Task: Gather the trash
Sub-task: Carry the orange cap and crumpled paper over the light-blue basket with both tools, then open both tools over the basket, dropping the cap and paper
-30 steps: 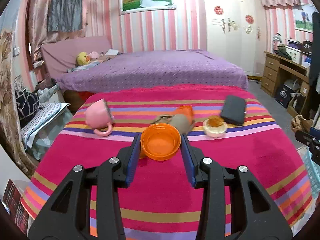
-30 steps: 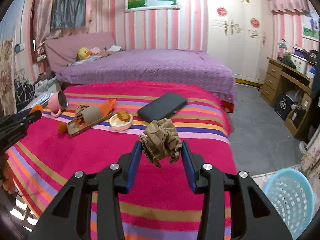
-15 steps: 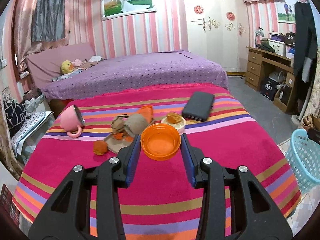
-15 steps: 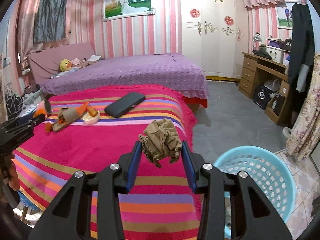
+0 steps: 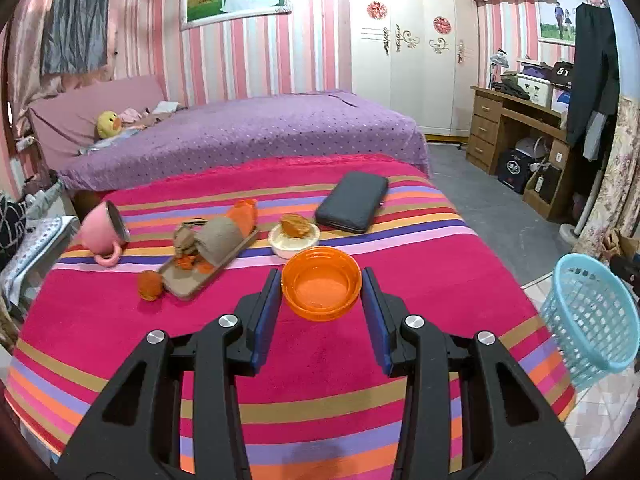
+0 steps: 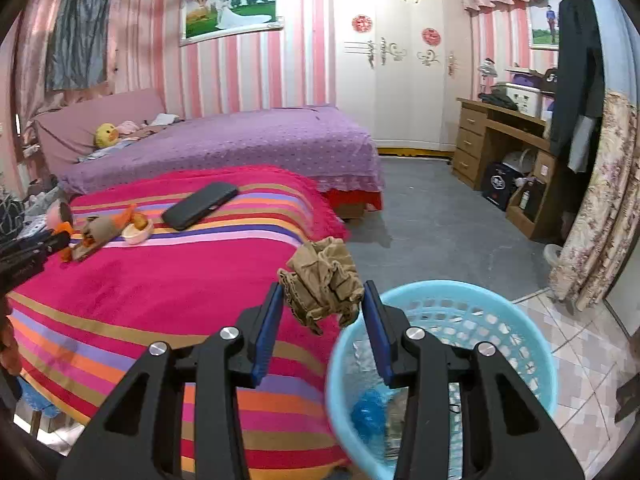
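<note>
From my left wrist, my left gripper (image 5: 321, 294) is partly closed, pinching an orange bowl (image 5: 321, 288) above the striped blanket (image 5: 360, 360); the blue basket (image 5: 588, 316) stands at the right on the floor.

From my right wrist, my right gripper (image 6: 321, 298) clamps a crumpled brown paper (image 6: 322, 280) just beside the basket (image 6: 500, 312) rim, at the blanket's edge.
</note>
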`<control>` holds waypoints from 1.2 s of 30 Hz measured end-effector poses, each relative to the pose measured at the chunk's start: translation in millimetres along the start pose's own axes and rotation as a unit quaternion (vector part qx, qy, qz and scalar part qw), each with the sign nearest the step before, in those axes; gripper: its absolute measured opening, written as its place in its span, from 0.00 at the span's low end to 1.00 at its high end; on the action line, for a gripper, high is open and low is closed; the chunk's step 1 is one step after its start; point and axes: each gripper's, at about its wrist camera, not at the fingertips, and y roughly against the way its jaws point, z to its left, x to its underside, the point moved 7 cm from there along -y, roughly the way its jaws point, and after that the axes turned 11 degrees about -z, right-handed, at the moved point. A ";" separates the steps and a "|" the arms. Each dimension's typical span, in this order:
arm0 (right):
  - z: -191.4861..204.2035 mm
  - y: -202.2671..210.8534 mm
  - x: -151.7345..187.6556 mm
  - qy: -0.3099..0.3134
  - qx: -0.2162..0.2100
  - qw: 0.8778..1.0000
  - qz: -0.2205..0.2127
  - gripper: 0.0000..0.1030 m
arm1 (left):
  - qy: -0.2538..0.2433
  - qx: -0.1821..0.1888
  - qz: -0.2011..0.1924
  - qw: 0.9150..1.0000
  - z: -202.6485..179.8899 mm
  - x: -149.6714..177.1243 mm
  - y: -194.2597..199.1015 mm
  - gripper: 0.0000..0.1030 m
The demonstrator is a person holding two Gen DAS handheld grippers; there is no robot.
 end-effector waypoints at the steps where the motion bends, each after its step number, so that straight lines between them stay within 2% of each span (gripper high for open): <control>1: -6.4 -0.2 0.0 -0.003 0.003 1.000 -0.001 0.40 | -0.004 0.003 0.000 1.000 -5.9 -0.9 -1.8 0.38; 6: -48.9 2.1 3.1 -0.013 0.031 0.999 -0.001 0.40 | -0.021 0.028 0.001 0.999 -47.9 -4.4 -11.8 0.38; 12: -96.5 -0.6 22.5 -0.013 0.065 0.998 0.021 0.40 | -0.036 0.084 -0.005 0.996 -122.1 -10.1 -23.4 0.38; 18: -133.2 3.6 33.0 -0.025 0.082 0.996 0.028 0.40 | -0.067 0.142 -0.003 0.988 -201.3 0.6 -30.8 0.38; 25: -167.3 12.7 44.9 -0.035 0.105 0.993 0.032 0.40 | -0.089 0.195 0.011 0.977 -270.5 12.0 -36.2 0.38; 30: -185.4 16.2 54.4 -0.046 0.114 0.992 0.038 0.39 | -0.118 0.221 0.015 0.968 -314.1 23.0 -33.8 0.38; 36: -196.9 16.5 60.1 -0.061 0.116 0.991 0.038 0.39 | -0.125 0.244 0.041 0.961 -346.8 39.8 -40.3 0.38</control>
